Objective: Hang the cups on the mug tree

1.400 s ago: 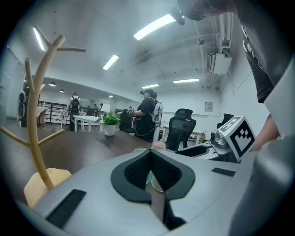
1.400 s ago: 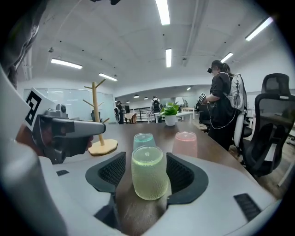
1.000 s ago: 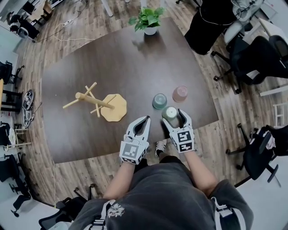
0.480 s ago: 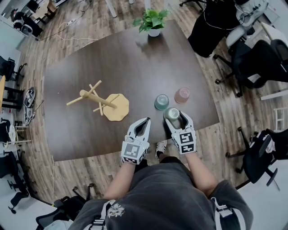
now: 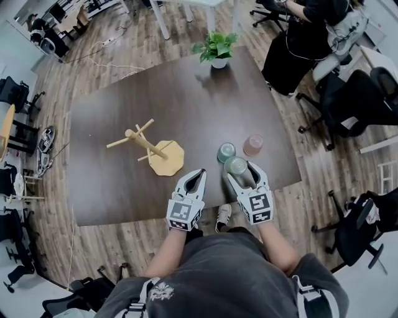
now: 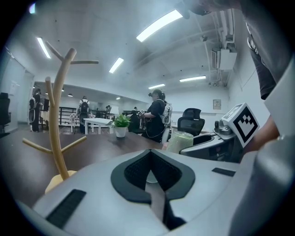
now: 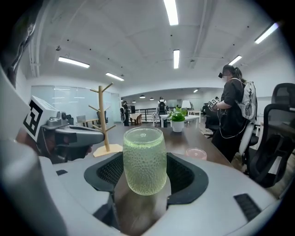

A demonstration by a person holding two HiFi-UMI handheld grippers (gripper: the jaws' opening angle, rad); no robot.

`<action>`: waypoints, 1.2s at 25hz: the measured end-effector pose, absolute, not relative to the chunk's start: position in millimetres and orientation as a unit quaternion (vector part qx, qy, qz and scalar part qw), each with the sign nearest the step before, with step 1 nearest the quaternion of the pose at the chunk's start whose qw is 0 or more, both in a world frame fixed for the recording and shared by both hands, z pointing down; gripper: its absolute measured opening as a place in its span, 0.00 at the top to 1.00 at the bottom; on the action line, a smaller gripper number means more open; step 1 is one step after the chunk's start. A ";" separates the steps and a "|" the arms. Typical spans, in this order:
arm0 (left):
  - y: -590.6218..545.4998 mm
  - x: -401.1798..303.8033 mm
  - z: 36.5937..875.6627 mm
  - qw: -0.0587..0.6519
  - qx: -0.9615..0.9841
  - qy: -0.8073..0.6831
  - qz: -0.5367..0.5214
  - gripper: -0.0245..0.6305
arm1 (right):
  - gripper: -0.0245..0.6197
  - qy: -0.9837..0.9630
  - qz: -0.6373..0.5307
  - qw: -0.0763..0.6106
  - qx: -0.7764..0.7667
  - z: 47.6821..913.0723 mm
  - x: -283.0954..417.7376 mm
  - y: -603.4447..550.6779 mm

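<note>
An upside-down green cup point(image 5: 235, 165) point(image 7: 143, 156) hangs clear of the dark table point(image 5: 118, 186), and my right gripper point(image 5: 242, 169) point(image 7: 146, 174) is shut on its sides; the jaws have just been closing on it. A teal cup point(image 5: 226, 151) and a pink cup point(image 5: 253, 145) point(image 7: 196, 153) stand upside down just beyond it. The wooden mug tree point(image 5: 151, 144) point(image 6: 57, 124) point(image 7: 104, 117) stands to the left with bare branches. My left gripper point(image 5: 198, 176) point(image 6: 148, 160) hovers at the near table edge, shut and holding nothing.
A potted plant point(image 5: 216, 46) stands at the table's far edge. Black office chairs point(image 5: 357, 81) crowd the right side, and a person point(image 5: 311, 25) is at the far right corner. A white table point(image 5: 180, 9) lies beyond.
My right gripper has risen with the green cup, lifting it off the table near the teal cup. The left gripper has stayed where it was.
</note>
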State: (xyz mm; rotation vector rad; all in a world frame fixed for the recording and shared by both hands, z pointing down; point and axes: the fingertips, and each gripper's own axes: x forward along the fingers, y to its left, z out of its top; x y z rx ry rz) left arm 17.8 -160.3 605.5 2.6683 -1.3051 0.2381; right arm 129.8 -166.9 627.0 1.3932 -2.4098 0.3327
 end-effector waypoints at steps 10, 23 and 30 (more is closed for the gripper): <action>-157.2 -9.3 579.6 0.063 0.880 -0.465 0.075 0.96 | 0.48 -0.877 0.111 0.105 0.455 566.7 92.1 -175.6; -157.6 -93.2 570.0 0.067 0.835 -0.540 0.075 0.96 | 0.48 -0.903 0.166 0.056 0.393 561.8 0.9 -222.8; -162.5 -120.8 572.1 0.073 0.814 -0.572 0.077 0.96 | 0.48 -0.904 0.189 0.041 0.381 566.2 -21.6 -240.5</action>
